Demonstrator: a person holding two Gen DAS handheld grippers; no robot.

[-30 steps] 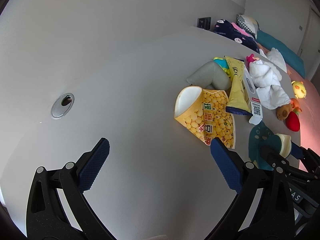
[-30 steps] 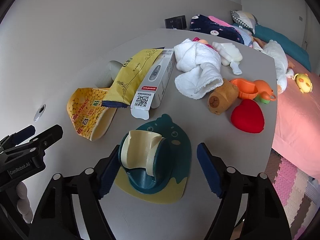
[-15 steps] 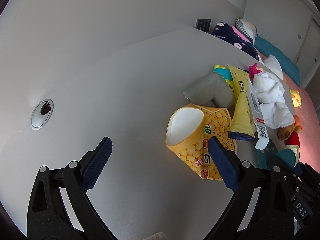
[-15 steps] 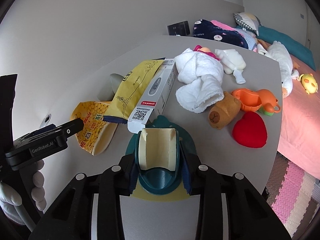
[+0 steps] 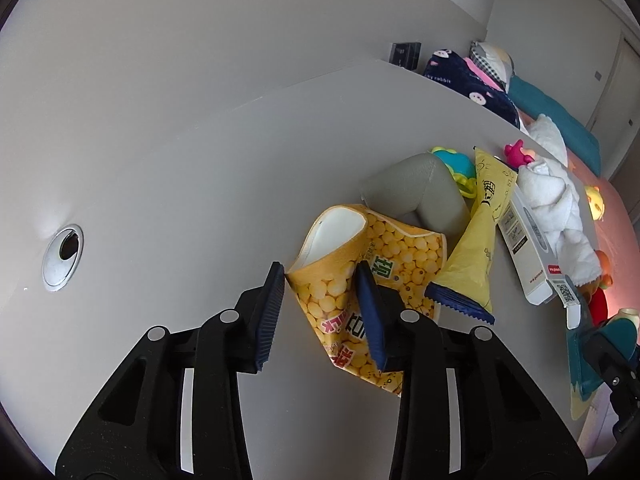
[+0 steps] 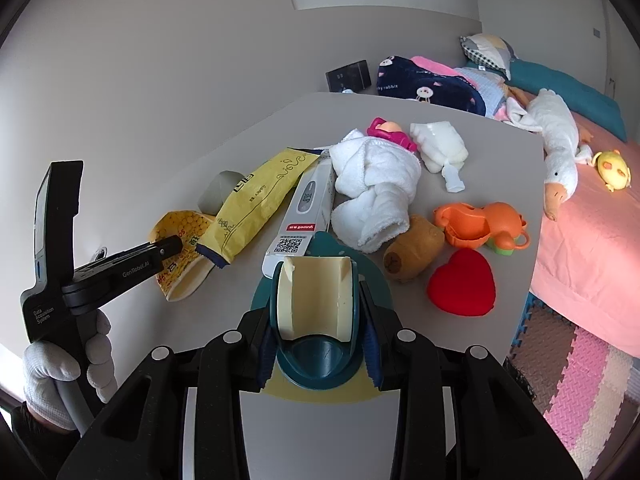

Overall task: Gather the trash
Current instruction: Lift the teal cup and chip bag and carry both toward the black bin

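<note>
"GenRobot.AI" and "Data Acquisition System" read on the left tool (image 6: 176,245) body; white box (image 6: 308,208) shows "36.8", a QR code and a red label; navy blanket (image 6: 428,84) reads "rabbit". Left of the clutter the surface (image 5: 180,184) lies bare around a metal grommet (image 5: 63,258); its right edge drops to a foam mat (image 6: 576,384). Left tool (image 5: 320,312) jaws partly closed, straddling the yellow snack bag (image 5: 360,280) corner, contact unclear. Right tool (image 6: 318,332) clamped on the teal-and-cream roll holder (image 6: 316,304).

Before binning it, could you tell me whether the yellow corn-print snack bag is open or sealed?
Open: the yellow corn-print snack bag gapes, showing its white inside.
</note>
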